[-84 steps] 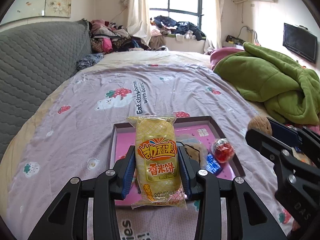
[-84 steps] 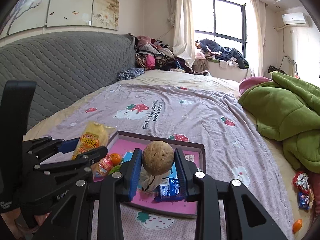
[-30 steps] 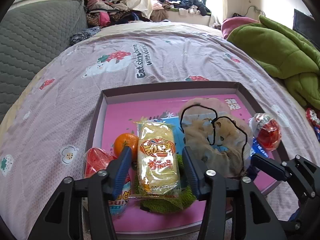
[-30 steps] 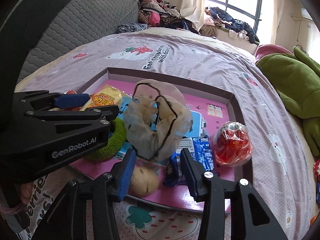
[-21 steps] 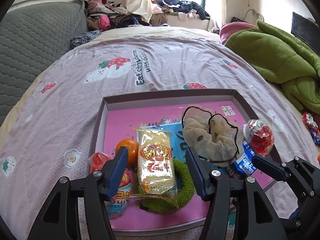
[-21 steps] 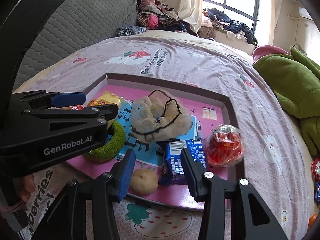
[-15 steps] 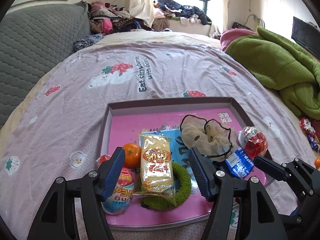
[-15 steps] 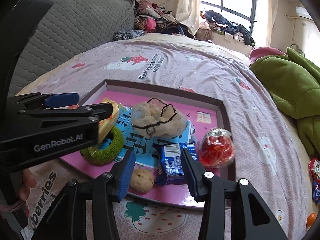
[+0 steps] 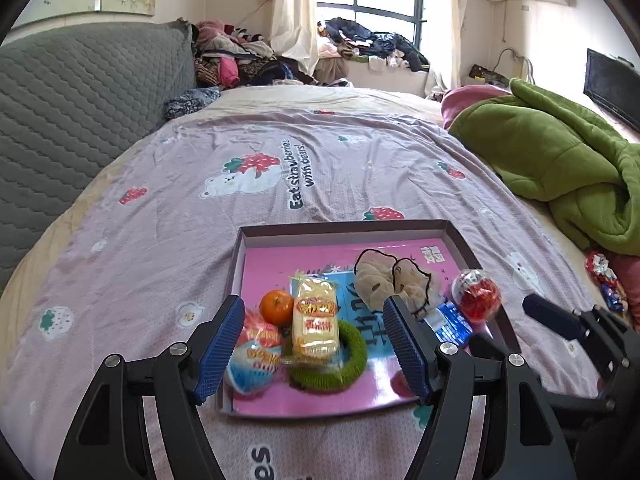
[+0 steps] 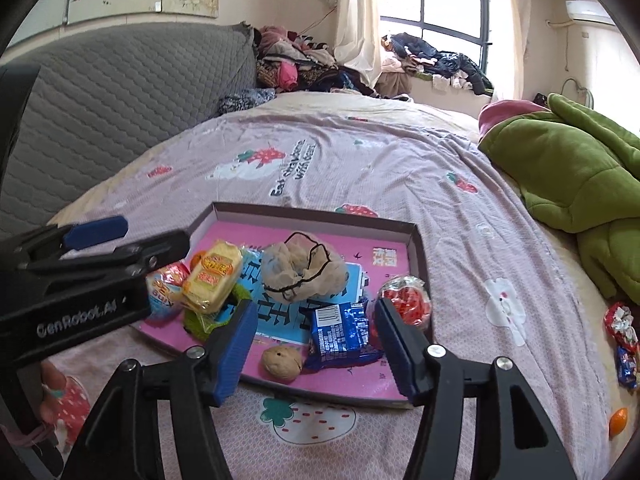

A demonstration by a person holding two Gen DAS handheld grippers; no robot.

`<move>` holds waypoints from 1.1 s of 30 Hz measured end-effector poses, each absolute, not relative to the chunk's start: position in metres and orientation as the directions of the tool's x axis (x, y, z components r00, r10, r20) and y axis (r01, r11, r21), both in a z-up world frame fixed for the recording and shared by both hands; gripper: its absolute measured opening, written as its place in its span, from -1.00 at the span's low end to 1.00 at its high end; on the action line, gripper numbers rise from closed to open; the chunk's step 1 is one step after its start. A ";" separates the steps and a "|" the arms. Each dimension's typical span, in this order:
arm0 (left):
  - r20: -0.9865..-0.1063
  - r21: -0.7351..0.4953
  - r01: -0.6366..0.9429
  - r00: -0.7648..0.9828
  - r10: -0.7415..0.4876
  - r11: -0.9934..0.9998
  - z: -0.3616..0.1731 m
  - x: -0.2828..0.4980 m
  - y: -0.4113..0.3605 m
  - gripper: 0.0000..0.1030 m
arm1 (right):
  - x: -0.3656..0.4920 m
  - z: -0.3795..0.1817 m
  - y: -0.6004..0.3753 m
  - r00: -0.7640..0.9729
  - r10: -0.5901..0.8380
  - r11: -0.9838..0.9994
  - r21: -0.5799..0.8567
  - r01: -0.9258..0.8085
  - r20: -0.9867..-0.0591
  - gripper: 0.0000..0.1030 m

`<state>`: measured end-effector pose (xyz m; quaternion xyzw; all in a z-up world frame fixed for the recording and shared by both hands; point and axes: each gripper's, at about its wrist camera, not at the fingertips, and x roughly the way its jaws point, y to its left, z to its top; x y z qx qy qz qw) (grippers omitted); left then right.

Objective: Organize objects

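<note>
Two hand-held tools hang above a shallow pink-lined tray (image 9: 344,229) on a bed (image 9: 168,216), low in the centre of both views. The left tool (image 9: 314,348) has its jaws opening and nothing between the pads; under it, in the lower left of the tray, a yellow rice-cracker packet (image 9: 315,318) lies across a green knitted ring (image 9: 348,364), with a small orange (image 9: 276,307) and a red-and-blue wrapped ball (image 9: 253,350) just beside. The right tool (image 10: 314,350) is also opening and holds nothing; a walnut (image 10: 281,362) sits on the tray floor at the near edge, beside a blue biscuit packet (image 10: 340,330). A beige scrunchie (image 10: 304,270) lies mid-tray, and a red foil-wrapped ball (image 10: 406,304) rests by the right wall.

Both items look delivered, so the step in hand appears to be the release and pull-away. More wrapped sweets (image 10: 622,340) and a second orange (image 10: 618,420) lie loose on the sheet at the right-wrist view's lower right, well apart from the tray. The next move likely calls for swinging a wide-open tool over to those and closing gently on the crinkly wrappers.
</note>
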<state>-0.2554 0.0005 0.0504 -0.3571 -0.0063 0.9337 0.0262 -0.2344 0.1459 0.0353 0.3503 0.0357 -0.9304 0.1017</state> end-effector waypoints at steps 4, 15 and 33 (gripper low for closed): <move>-0.654 -0.016 -0.036 -0.755 0.038 -0.999 0.059 -0.240 0.000 0.43 | -0.224 0.049 0.151 -0.751 -0.164 -0.980 0.016 0.200 -0.640 0.20; -0.620 0.001 -0.030 -0.784 0.023 -1.000 0.087 -0.200 -0.006 0.43 | -0.190 0.086 0.160 -0.807 -0.151 -0.985 0.020 0.171 -0.571 0.35; -0.595 0.020 0.010 -0.804 -0.019 -1.000 0.101 -0.136 -0.017 0.44 | -0.133 0.107 0.159 -0.832 -0.156 -0.984 0.009 0.178 -0.532 0.35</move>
